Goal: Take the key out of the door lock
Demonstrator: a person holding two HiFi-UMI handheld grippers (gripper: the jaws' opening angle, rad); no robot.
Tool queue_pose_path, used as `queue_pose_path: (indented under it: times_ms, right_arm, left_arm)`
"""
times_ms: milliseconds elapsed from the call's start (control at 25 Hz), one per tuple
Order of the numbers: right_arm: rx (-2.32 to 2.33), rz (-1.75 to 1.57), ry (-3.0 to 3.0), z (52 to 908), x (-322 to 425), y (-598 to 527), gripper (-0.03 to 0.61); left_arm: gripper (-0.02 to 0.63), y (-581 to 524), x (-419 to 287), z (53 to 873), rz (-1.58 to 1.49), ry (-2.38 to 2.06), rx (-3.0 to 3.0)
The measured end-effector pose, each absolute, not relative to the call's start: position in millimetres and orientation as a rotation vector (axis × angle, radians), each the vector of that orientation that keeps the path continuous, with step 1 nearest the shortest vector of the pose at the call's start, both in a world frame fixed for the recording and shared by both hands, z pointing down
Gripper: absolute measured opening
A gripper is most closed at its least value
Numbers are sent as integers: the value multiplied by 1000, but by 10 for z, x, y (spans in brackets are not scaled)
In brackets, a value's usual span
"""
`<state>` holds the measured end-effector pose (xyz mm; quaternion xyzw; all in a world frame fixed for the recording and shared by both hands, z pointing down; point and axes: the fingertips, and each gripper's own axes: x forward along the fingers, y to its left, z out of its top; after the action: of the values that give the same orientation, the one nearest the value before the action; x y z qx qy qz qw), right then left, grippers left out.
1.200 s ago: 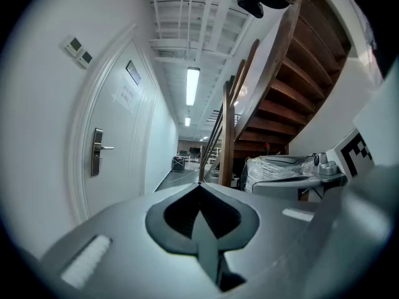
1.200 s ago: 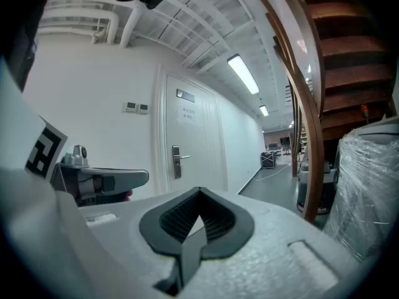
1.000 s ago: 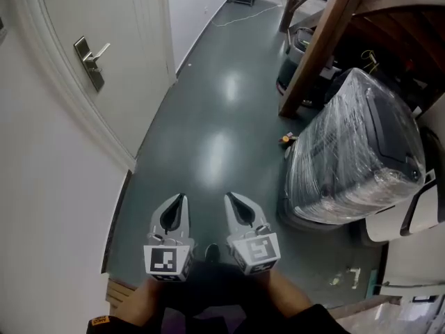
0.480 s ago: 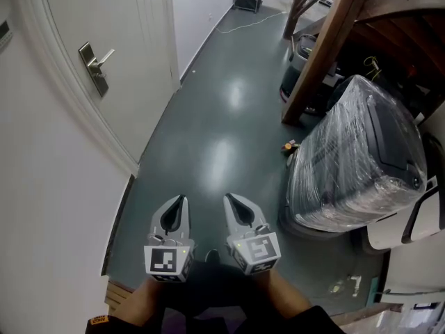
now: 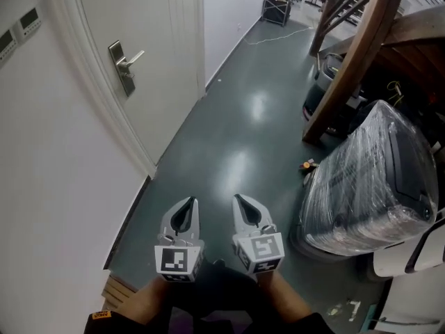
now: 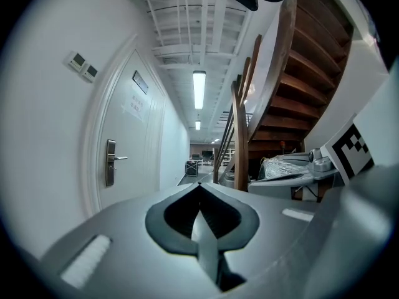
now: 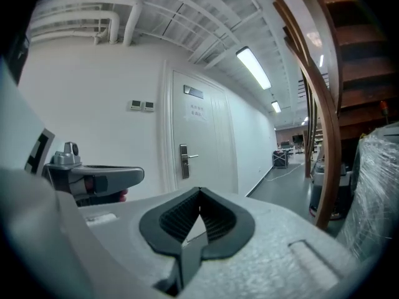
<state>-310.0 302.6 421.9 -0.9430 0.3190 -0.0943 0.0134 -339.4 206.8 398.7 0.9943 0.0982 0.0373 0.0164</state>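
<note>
A white door point(image 5: 149, 61) stands on the left of the corridor, with a metal lock plate and lever handle point(image 5: 124, 67). The plate also shows in the left gripper view point(image 6: 110, 162) and the right gripper view point(image 7: 184, 161). It is too small to tell whether a key is in it. My left gripper point(image 5: 189, 202) and right gripper point(image 5: 240, 199) hang side by side over the green floor, well short of the door. Both are shut with nothing between their jaws, as the left gripper point(image 6: 199, 185) and right gripper point(image 7: 199, 190) views show.
A plastic-wrapped machine point(image 5: 372, 179) stands on the right beneath a wooden stair beam point(image 5: 348, 68). A small object point(image 5: 306, 165) lies on the floor beside it. A black cart point(image 5: 277, 9) and a cable are at the corridor's far end. Wall switches point(image 5: 31, 21) sit left of the door.
The head view has swung toward the door, so the handle now sits further right and lower in the picture. Both grippers stay shut, side by side.
</note>
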Motion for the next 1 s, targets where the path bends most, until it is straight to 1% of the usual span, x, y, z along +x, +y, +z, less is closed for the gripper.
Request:
queue_pose_path:
  times_ms: [200,400,640,800,1000]
  right_arm:
    - [-2915,-304,1026,4249,-2784,2880,-8]
    - [-2919,-312,1065,4274,-2267,2649,-8]
    - [-2938,-371,1106,4280,-1328,2244,-8]
    - [-2939,-404,1120,4248,-636,1841,-8]
    - [-2929,-388,1188,4187,134,1284,-8]
  left_arm:
    - [18,1900,-3100,4004,103,279,3096]
    - [18,1681,-2530,4062,98,257,3071]
    - [18,1330,-1546,4110,103,233,3060]
    - [18,903,-875,4119,118,197,3067]
    - [18,288,-208,4031,106,113,3074]
